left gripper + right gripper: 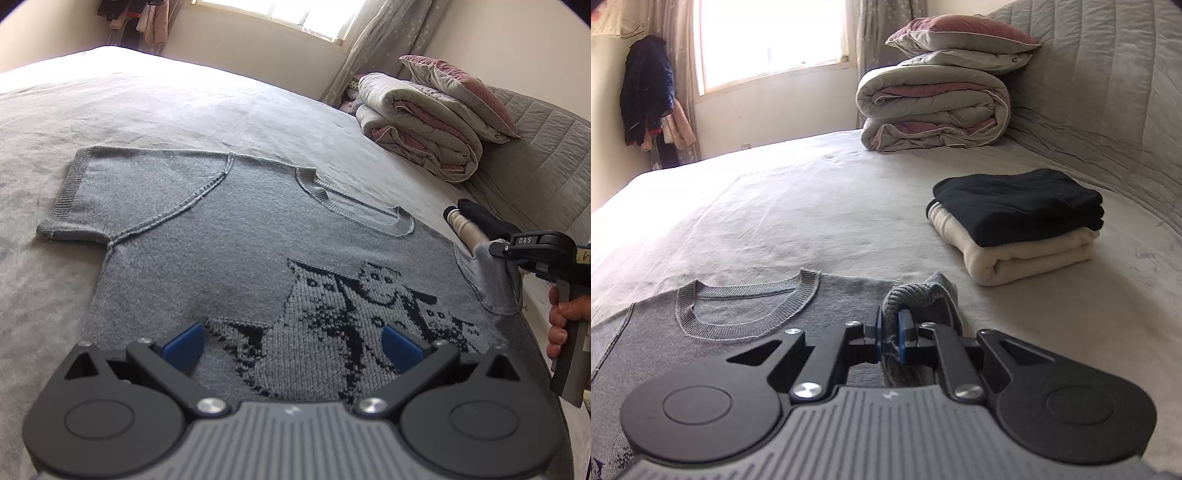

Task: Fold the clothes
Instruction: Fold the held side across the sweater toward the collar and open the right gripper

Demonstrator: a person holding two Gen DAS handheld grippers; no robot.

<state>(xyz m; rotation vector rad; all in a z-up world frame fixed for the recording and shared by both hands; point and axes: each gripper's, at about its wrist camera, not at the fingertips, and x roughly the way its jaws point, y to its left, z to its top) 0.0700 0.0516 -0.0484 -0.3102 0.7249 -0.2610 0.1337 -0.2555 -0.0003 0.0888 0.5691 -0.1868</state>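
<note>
Left wrist view: a grey sweater (229, 236) lies flat on the bed (184, 99); the left gripper (291, 347) hovers spread wide above its hem. Right wrist view: the right gripper (889, 334) pinches what looks like the sweater's sleeve (919, 295), near folded clothes (1015, 221).

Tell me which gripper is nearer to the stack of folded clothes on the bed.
Right. The right gripper, shut on the grey sweater's sleeve, is beside the stack of folded clothes. The left gripper hovers open over the sweater's printed front, farther away.
</note>
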